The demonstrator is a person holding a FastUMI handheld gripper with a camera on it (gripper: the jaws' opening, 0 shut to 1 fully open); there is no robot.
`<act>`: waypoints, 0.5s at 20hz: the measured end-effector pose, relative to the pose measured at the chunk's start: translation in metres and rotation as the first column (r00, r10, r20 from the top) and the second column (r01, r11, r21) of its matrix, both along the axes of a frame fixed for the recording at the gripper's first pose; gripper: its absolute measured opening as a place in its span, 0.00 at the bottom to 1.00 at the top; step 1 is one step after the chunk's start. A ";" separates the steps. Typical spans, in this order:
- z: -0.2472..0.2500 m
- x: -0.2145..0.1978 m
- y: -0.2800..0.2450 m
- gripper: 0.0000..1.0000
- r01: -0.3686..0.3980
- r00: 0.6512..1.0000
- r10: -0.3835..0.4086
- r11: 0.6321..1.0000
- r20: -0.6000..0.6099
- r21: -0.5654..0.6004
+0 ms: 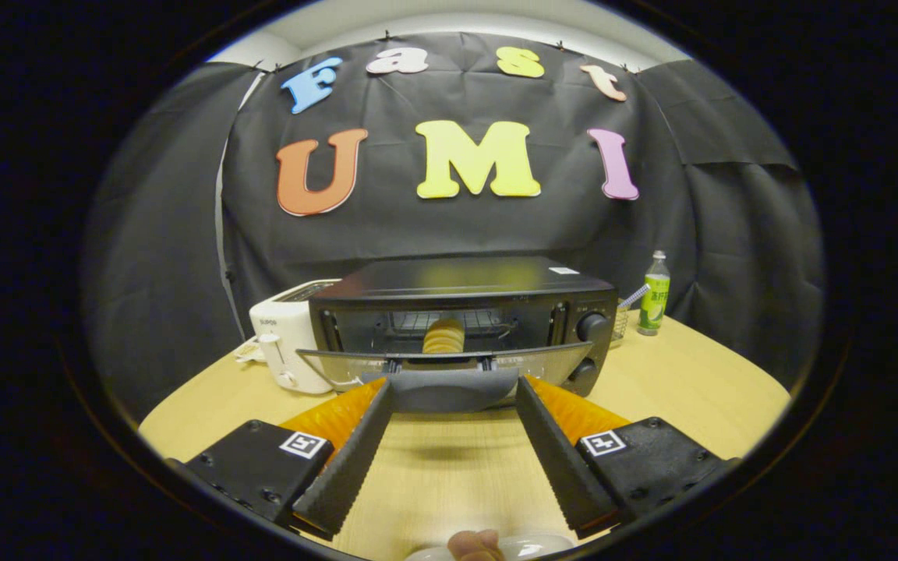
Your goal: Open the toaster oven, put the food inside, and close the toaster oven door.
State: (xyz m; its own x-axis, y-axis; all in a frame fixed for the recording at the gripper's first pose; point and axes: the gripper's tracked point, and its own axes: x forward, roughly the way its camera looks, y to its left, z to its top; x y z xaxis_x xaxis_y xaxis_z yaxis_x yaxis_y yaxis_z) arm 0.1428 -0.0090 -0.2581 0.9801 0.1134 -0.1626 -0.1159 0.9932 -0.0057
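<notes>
A: Where's the toaster oven [464,312]?
B: Mid table [698,382], just ahead of the gripper [454,391]. Door [449,362] is dropped open, flat-ish, sticking out toward the near side.
A: Gripper state?
B: Fingers wide apart, nothing btwn them but bare table. Tips sit just under the door's handle [449,387], one at each end of it. Contact w/ the handle: can't tell.
A: Food?
B: A pale ridged roll-shaped piece [443,336] is inside the oven, on the rack, approx centre, just behind the open door.
A: Anything else on the table?
B: White pop-up toaster [287,343] to the left, right beside the oven. Green bottle [655,296] far right, standing upright, apart from the oven. Btwn bottle and oven there's a wire-basket-looking thing [622,318], mostly hidden.
A: Near side?
B: White plate rim [535,545] at the very near edge, btwn the finger bases, w/ a small brownish bit [474,544] on it. Can't tell what that is.
</notes>
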 end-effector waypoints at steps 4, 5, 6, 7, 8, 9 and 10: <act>-0.004 -0.012 0.013 1.00 -0.021 0.999 0.022 1.000 -0.039 0.012; -0.003 -0.014 0.012 1.00 -0.021 0.999 0.021 1.000 -0.043 0.011; -0.002 -0.016 0.010 1.00 -0.016 0.999 0.017 1.000 -0.044 0.007; 0.000 -0.020 0.007 1.00 -0.007 0.999 0.007 1.000 -0.041 0.002; 0.004 -0.023 0.002 1.00 0.006 0.999 -0.006 1.000 -0.035 -0.006; 0.007 -0.027 -0.003 1.00 0.024 0.999 -0.025 1.000 -0.032 -0.016; 0.013 -0.032 -0.008 1.00 0.042 0.999 -0.043 0.999 -0.022 -0.028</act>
